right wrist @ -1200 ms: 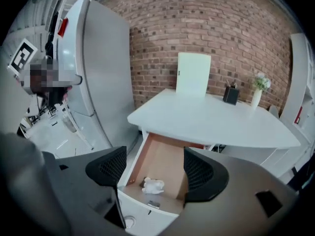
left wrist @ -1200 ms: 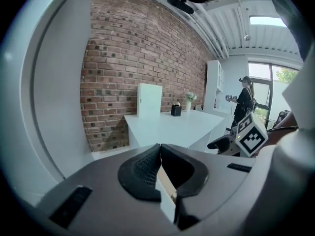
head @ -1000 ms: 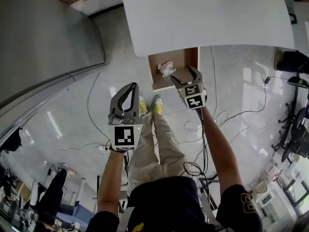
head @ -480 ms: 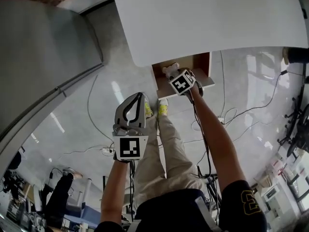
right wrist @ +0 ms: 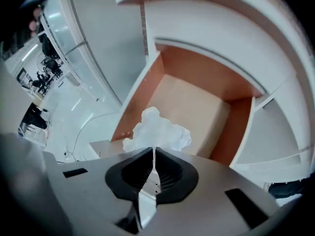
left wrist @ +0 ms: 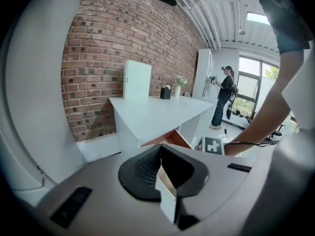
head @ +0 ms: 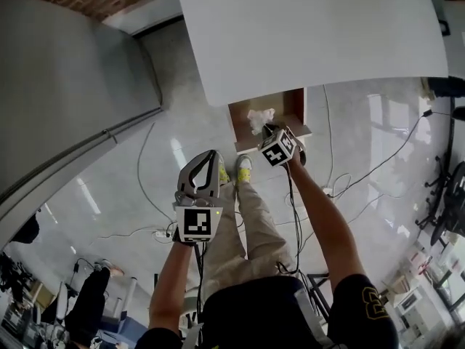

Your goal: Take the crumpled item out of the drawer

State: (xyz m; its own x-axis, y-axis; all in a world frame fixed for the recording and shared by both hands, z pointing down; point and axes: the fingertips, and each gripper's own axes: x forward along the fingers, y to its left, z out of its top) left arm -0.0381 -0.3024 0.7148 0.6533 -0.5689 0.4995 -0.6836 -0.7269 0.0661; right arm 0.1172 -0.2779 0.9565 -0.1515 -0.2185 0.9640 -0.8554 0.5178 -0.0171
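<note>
The crumpled white paper (head: 259, 118) is in the open wooden drawer (head: 292, 106) under the white desk (head: 305, 27). My right gripper (head: 267, 130) reaches in over the drawer's front edge, and its jaws are closing down tight on the paper's near edge. In the right gripper view the paper (right wrist: 157, 131) bulges out just beyond the shut right gripper (right wrist: 154, 152), above the drawer floor (right wrist: 199, 109). My left gripper (head: 211, 155) hangs shut and holds nothing, left of the drawer above the floor. In its own view the left gripper (left wrist: 160, 150) points at the desk (left wrist: 157, 113).
Cables (head: 143, 187) trail across the glossy floor around the feet in yellow shoes (head: 243, 164). A grey curved wall (head: 65, 86) runs along the left. A brick wall (left wrist: 108, 38) stands behind the desk, and a person (left wrist: 223, 100) stands far off by a window.
My right gripper was open just short of the paper a second ago; it went into the drawer and shut on the paper. The left gripper has hardly moved.
</note>
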